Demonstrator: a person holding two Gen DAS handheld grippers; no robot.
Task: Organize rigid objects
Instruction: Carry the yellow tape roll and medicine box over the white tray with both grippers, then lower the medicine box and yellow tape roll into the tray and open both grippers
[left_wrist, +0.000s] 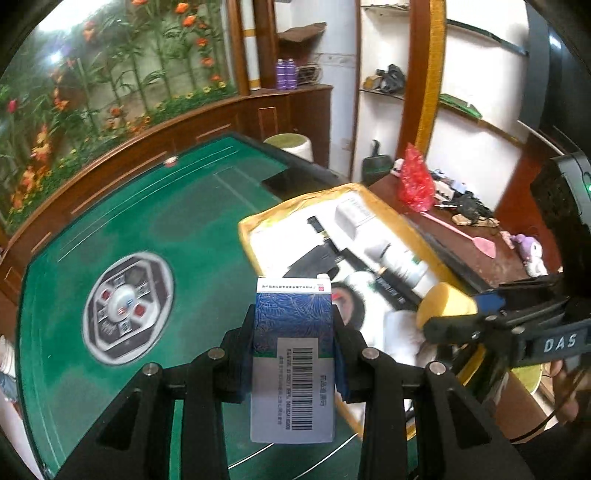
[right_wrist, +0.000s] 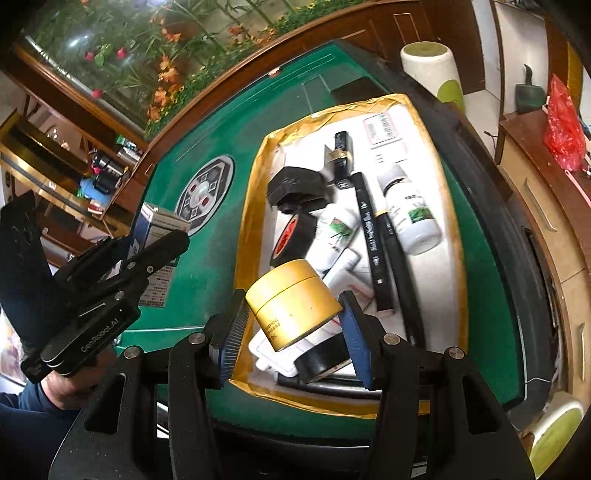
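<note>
Spreading widest, the green worktop (right_wrist: 192, 317) carried a gold-rimmed tray (right_wrist: 255, 206) holding a black tape roll (right_wrist: 291, 240), a white bottle (right_wrist: 413, 218) and a black marker (right_wrist: 369, 225). Above the tray's near end, the right tongs (right_wrist: 291, 328) were clenched on a tilted gold jar (right_wrist: 291, 306), its sides pressed between both blue pads. Left of the tray, over the felt, the left tongs (left_wrist: 293, 350) gripped a blue-and-white box (left_wrist: 293, 354) upright between their fingers, barcode facing the camera.
</note>
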